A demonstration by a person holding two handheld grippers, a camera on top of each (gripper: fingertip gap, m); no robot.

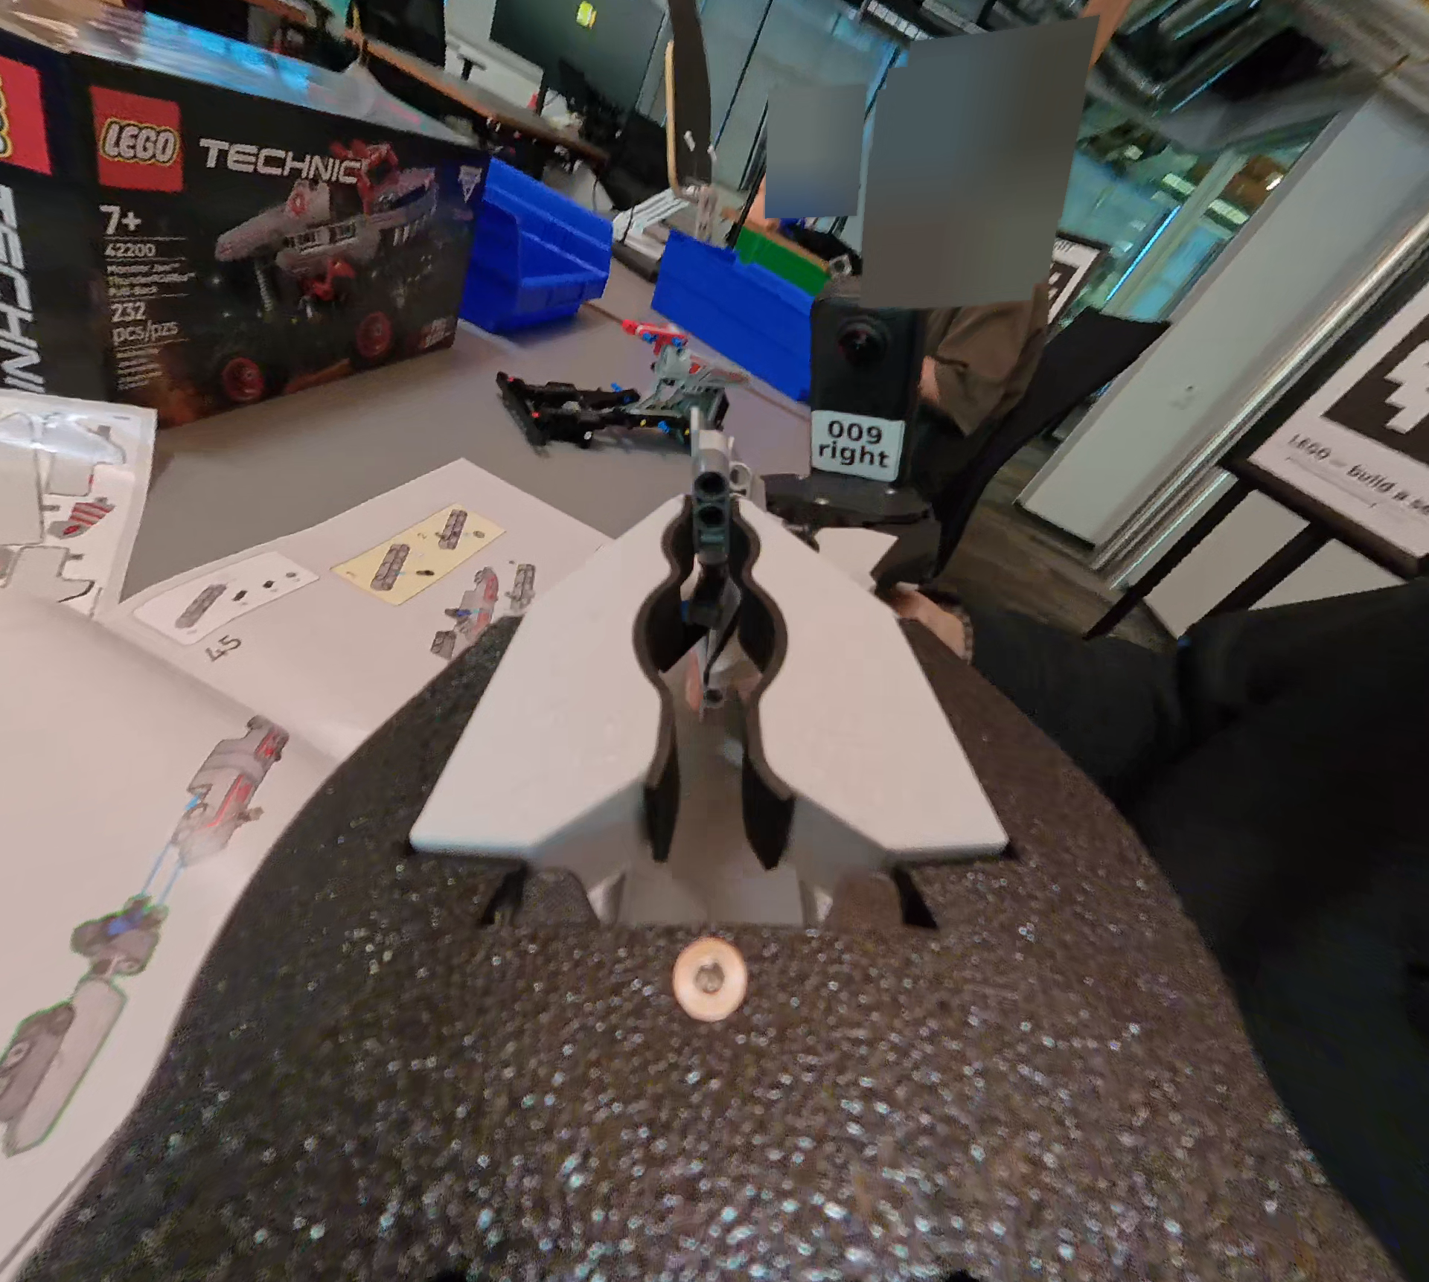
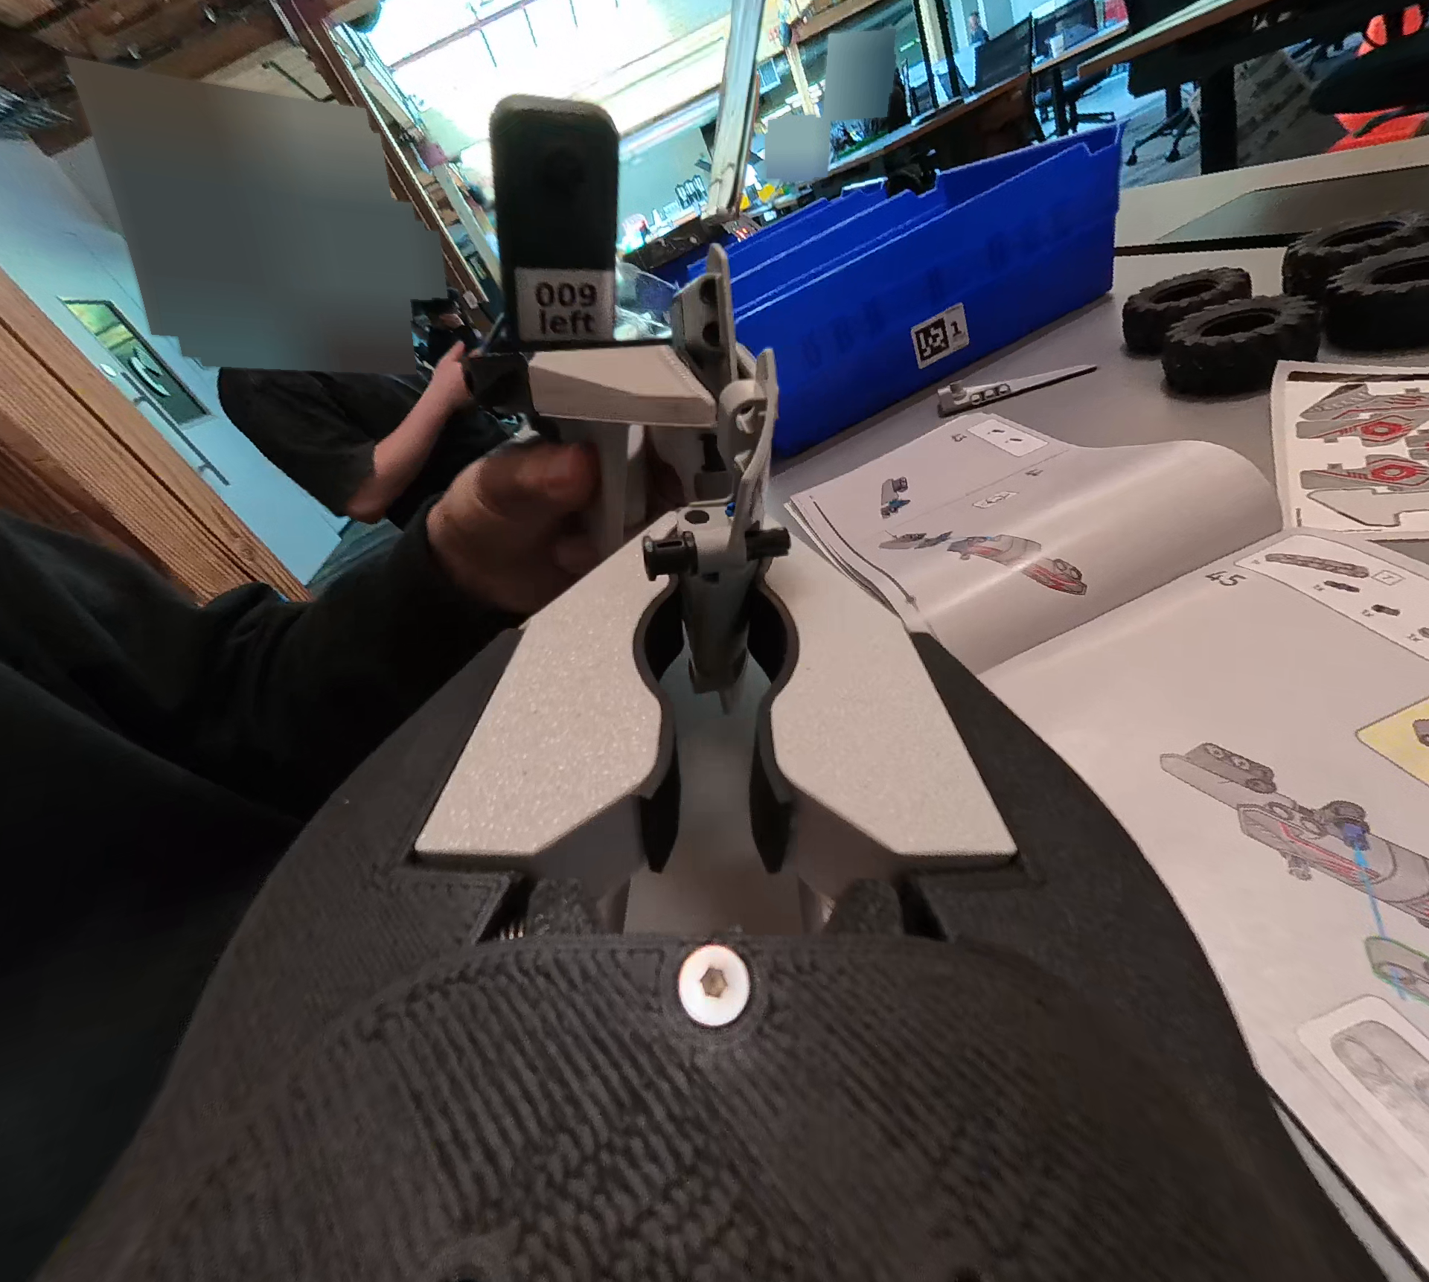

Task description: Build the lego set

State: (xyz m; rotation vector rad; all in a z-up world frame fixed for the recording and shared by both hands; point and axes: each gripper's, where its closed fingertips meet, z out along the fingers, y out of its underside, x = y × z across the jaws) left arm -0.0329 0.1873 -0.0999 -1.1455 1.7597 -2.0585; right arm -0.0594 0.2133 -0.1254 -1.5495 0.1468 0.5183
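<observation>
My left gripper [image 1: 711, 537] is shut on a grey lego sub-assembly [image 1: 711, 495] whose dark grey holed beam sticks out past the fingertips. My right gripper [image 2: 711, 588] is shut on a light grey lego piece with black pins [image 2: 696, 549]. Both are held in the air, tip to tip. In the right wrist view the left gripper [image 2: 700, 406] holds its grey beam [image 2: 700, 317] upright, and a curved grey panel [image 2: 754, 441] runs down to the right gripper's piece. I cannot tell whether the two are joined. The black truck chassis [image 1: 588, 410] lies on the table beyond.
The open instruction booklet [image 2: 1160, 665] lies under the grippers, with a sticker sheet [image 2: 1353, 449] beside it. Several black tyres [image 2: 1222, 333], a loose grey panel [image 2: 1005, 387] and blue bins [image 2: 966, 271] are at the right. The lego box [image 1: 271, 255] stands at the left. A person sits behind.
</observation>
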